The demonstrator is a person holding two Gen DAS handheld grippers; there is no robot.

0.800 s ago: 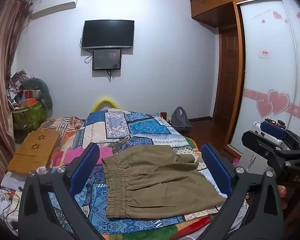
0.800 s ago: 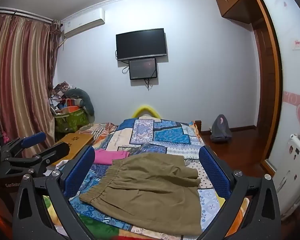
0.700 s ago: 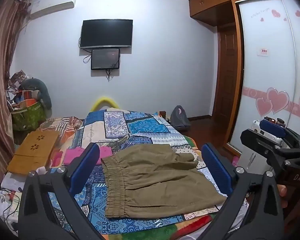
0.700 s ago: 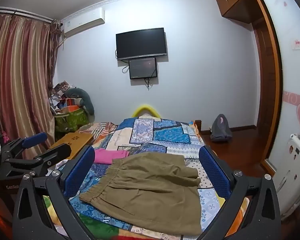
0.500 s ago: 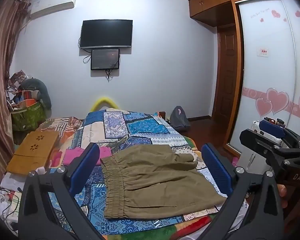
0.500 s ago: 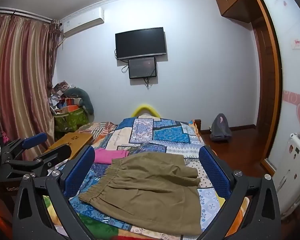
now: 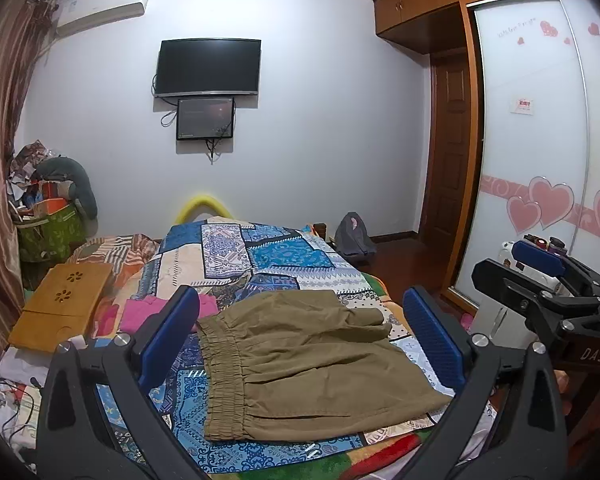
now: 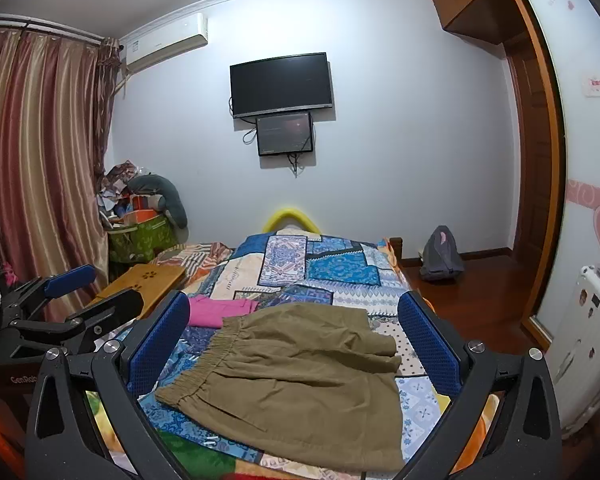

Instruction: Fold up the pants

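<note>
pants [image 7: 308,364] flat on bed [image 7: 284,256], waistband left, legs prob. right

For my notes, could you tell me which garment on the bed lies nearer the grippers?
The olive pants, spread flat up front; the pink garment lies farther back, beside their waistband.

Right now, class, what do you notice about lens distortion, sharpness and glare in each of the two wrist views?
Left wrist view: fisheye bends the wardrobe door and ceiling line; black vignette fills the corners; the pants are sharp under even, dim light. Right wrist view: curtain and door frame bow outward; the pants are in focus; the dark TV shows no strong glare.
</note>
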